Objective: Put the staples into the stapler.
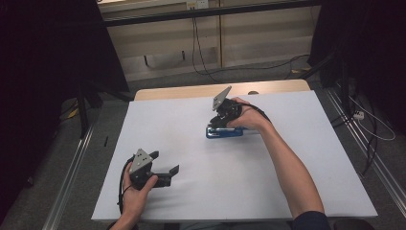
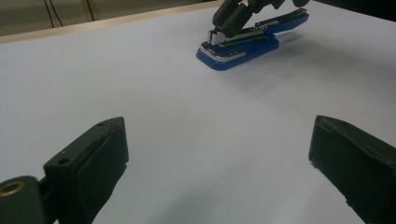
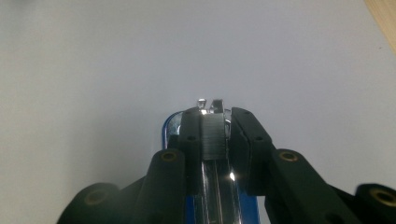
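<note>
The right gripper (image 1: 221,118) clamps the blue metal-railed stapler (image 2: 240,44) on the white table (image 1: 201,191); left gripper (image 1: 165,167) gapes idle; lifting likely follows.

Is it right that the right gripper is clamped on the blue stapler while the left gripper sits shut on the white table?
Not quite. The left gripper is open, not shut: the left gripper view shows its two jaws set wide apart over the white table with nothing between them. The rest holds: the right gripper is closed on the blue stapler.
</note>
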